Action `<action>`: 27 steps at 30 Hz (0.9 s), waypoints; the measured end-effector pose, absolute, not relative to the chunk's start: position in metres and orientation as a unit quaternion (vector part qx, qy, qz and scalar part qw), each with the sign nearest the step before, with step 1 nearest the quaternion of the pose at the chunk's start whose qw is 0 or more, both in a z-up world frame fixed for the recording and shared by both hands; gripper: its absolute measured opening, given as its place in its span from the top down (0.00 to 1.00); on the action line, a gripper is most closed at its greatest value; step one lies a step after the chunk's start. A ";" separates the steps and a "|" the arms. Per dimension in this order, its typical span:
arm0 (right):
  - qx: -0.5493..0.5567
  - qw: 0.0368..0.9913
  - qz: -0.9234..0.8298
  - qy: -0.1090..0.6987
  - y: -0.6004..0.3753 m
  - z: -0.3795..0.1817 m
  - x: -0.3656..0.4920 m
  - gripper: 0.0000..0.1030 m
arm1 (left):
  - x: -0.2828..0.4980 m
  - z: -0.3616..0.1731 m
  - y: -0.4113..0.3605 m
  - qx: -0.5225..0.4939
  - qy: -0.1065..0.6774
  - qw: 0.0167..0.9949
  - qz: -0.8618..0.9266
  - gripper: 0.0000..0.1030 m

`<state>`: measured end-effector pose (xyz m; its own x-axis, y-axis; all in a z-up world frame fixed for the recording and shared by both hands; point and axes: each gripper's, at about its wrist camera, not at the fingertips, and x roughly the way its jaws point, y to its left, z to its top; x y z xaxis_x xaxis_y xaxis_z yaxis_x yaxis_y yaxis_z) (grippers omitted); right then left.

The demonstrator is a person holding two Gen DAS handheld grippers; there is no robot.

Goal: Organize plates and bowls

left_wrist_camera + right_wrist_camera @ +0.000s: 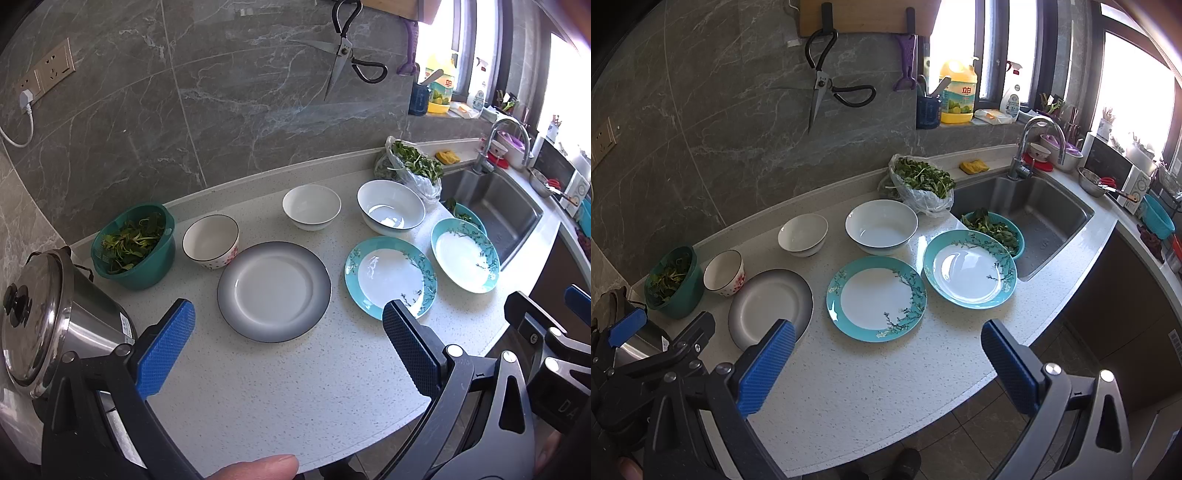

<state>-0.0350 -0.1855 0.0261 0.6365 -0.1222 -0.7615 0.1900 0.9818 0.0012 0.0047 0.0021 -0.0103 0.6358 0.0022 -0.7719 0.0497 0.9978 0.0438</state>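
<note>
My left claw (288,347) and right claw (888,363) gaped wide, empty — bare bench (871,398) lay below the grey plate (274,291), lower frame.

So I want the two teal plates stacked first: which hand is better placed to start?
Probably the right. The right gripper hangs open just before both teal plates; the left gripper faces the grey plate.

Both wrist cams sit above the surface's (295,398) front edge, tilted down toward the back wall. The left one hangs nearer the left end, the right one nearer the sink (1045,214). Both catch the same dishes mid-surface.
</note>
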 end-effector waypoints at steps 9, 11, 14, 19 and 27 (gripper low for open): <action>0.040 0.903 -0.087 0.418 -0.185 0.022 -0.035 0.00 | 0.003 -0.011 0.001 0.032 0.426 0.904 -0.012 0.00; 0.040 0.903 -0.086 0.419 -0.185 0.023 -0.035 0.00 | 0.001 -0.010 0.000 0.034 0.426 0.904 -0.011 0.00; 0.040 0.903 -0.086 0.418 -0.185 0.023 -0.036 0.00 | 0.000 -0.010 -0.001 0.034 0.426 0.904 -0.011 0.00; 0.040 0.903 -0.086 0.419 -0.185 0.023 -0.036 0.00 | -0.001 -0.010 -0.001 0.034 0.426 0.904 -0.011 0.00; 0.040 0.903 -0.086 0.419 -0.185 0.022 -0.036 0.00 | -0.002 -0.010 -0.002 0.035 0.426 0.904 -0.011 0.00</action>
<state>-0.0360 -0.1847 0.0221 0.6340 -0.1216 -0.7637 0.1893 0.9819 0.0008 -0.0017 -0.0019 -0.0104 0.6368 0.0107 -0.7709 0.0489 0.9973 0.0542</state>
